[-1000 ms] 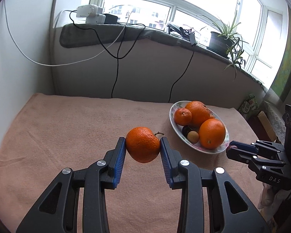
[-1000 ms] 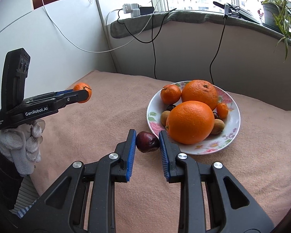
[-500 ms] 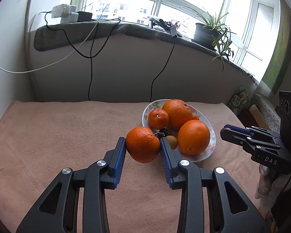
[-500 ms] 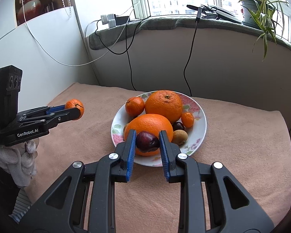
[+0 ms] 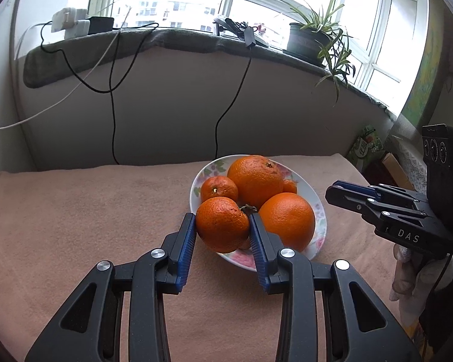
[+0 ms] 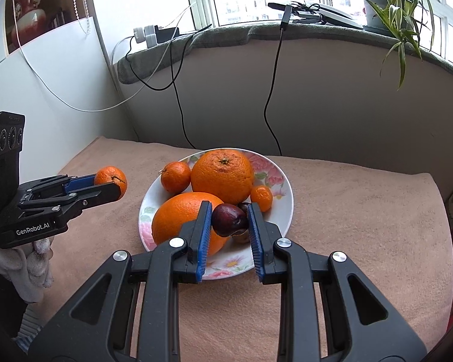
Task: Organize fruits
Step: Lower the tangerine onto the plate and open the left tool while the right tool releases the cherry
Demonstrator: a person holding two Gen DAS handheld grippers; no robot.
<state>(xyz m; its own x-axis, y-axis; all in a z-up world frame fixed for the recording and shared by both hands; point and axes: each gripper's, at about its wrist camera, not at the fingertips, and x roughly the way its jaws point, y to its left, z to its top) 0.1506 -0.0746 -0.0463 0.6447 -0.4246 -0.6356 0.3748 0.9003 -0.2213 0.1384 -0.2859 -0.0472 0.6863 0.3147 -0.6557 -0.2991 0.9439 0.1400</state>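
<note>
The right gripper (image 6: 229,226) clamps a dark plum (image 6: 228,220) above the floral plate (image 6: 282,208); left of the plate, the left gripper (image 6: 111,185) grips a mandarin (image 6: 108,176).

Both fruits (image 5: 222,228) now nearer plate (image 6: 282,211)

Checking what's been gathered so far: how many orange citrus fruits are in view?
5: two big oranges and two small mandarins on the plate, one mandarin in the left tool. Others may be hidden.
</note>
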